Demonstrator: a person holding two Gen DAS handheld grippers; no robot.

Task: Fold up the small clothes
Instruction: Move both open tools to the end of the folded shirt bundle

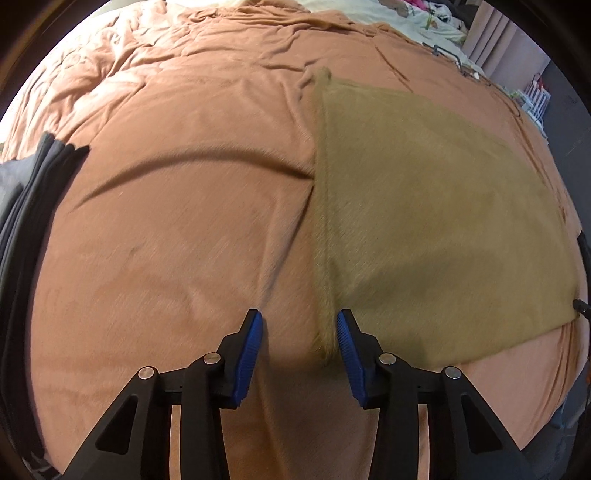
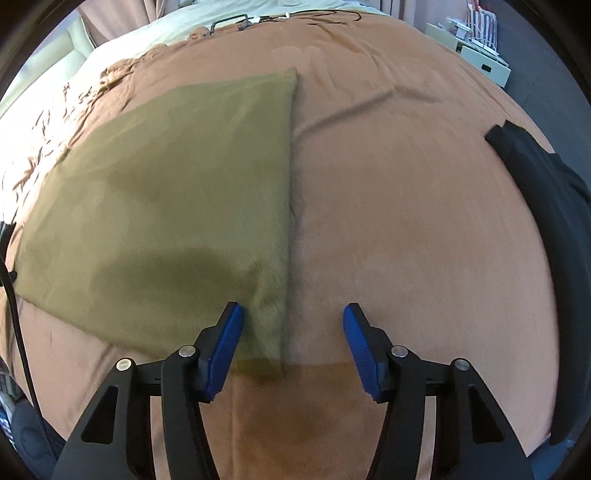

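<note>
An olive-tan cloth (image 1: 424, 206) lies flat on the orange bedspread (image 1: 177, 206), folded into a rough rectangle. In the left wrist view its near left corner sits just inside my left gripper (image 1: 299, 339), which stands open above it, blue pads wide apart. In the right wrist view the same cloth (image 2: 177, 192) fills the left half, and its near right corner lies between the fingers of my right gripper (image 2: 293, 332), also open. Neither gripper holds any fabric.
Dark folded clothes (image 1: 33, 206) are stacked at the left edge of the bed, and a black garment (image 2: 546, 206) lies at the right edge. A pale sheet (image 2: 207, 18), cables and a shelf unit (image 2: 480, 51) sit beyond the bed.
</note>
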